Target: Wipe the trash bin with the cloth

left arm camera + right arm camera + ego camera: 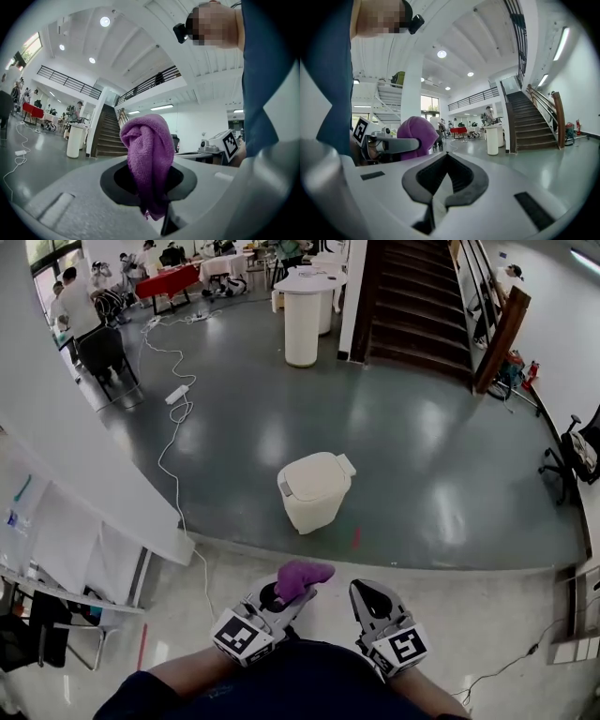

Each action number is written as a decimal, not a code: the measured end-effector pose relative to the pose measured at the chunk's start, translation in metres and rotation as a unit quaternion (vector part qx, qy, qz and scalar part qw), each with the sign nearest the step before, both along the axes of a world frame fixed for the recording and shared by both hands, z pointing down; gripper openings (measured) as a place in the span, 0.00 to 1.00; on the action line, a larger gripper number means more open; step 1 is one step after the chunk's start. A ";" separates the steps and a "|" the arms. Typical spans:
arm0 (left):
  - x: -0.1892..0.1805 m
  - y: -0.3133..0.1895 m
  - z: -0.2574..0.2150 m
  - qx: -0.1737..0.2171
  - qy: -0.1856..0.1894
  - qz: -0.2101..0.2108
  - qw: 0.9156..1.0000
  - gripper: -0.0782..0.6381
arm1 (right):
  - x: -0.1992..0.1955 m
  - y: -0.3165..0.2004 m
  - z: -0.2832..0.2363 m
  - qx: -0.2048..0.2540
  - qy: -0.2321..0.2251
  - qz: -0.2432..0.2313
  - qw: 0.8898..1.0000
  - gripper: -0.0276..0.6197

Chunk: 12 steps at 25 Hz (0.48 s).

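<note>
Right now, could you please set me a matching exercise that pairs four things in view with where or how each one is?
Things:
1. purple cloth
2. trash bin
3. right gripper
4. power strip

States:
A. jaws together, holding nothing
B. lies far off to the left, on a white cable
C. clamped in the left gripper
D. stands on the dark floor ahead, lid down

Pairs: 1-C, 2-D, 3-A, 4-B
</note>
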State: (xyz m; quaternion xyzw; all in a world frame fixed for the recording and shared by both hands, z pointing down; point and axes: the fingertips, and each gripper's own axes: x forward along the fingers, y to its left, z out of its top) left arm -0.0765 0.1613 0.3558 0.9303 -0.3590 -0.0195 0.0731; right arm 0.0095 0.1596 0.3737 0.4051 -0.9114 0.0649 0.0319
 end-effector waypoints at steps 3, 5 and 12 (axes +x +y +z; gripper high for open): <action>-0.028 -0.044 -0.001 0.003 -0.002 0.009 1.000 0.22 | -0.026 -0.040 -0.004 -0.001 0.007 0.007 1.000 0.06; -0.044 -0.071 -0.003 0.003 0.000 0.014 1.000 0.22 | -0.039 -0.065 -0.008 0.001 0.009 0.016 1.000 0.06; -0.069 -0.129 0.003 -0.011 0.007 0.025 1.000 0.22 | -0.063 -0.120 -0.006 -0.008 0.014 0.035 0.999 0.06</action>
